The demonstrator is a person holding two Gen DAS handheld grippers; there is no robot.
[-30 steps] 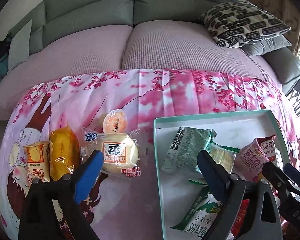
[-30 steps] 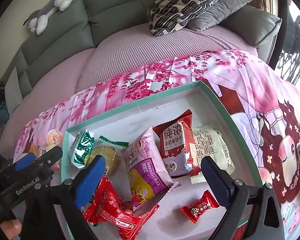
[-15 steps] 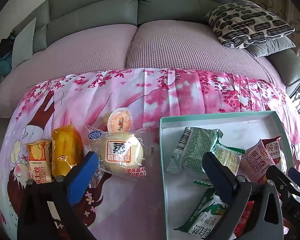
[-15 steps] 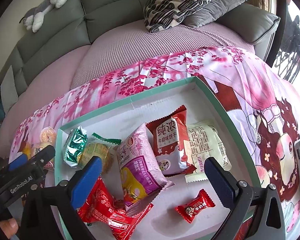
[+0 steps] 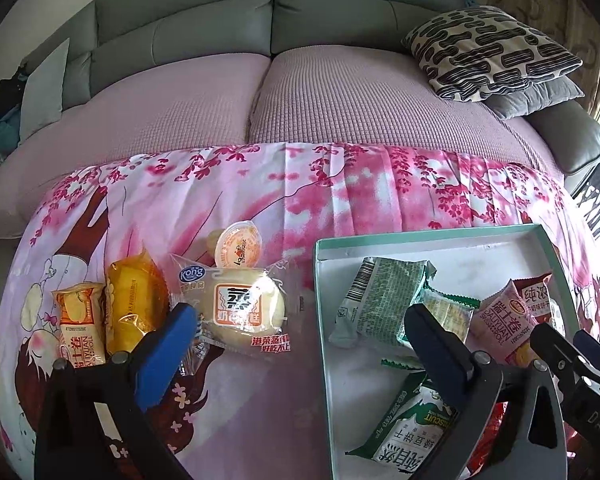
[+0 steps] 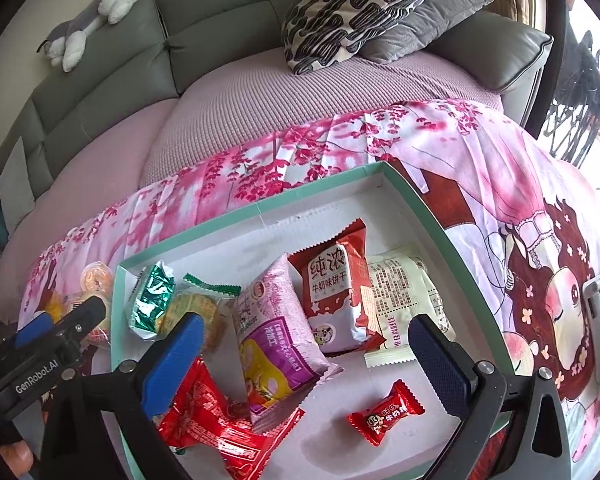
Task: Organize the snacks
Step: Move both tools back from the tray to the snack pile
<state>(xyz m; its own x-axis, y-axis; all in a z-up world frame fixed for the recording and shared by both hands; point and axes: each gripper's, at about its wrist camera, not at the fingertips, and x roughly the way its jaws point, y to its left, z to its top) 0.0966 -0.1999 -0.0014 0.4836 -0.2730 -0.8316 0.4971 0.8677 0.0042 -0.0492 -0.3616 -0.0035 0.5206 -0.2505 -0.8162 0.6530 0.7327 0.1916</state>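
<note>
Your left gripper (image 5: 300, 332) stands spread wide, having just opened, holding nothing; your right gripper (image 6: 304, 344) is spread too. Only the left view shows the steamed cake pack (image 5: 240, 304) and jelly cup (image 5: 239, 245) left of the tray (image 5: 320, 320); only the right view shows the red candy (image 6: 386, 412) inside, with bare floor behind.

Patterned pillow (image 5: 492, 52) on grey sofa (image 5: 260, 12)

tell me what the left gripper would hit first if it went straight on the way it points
Most likely the pink cloth, between the steamed cake pack and the box rim. The left gripper is open with nothing between its fingers; depth is hard to judge.
</note>
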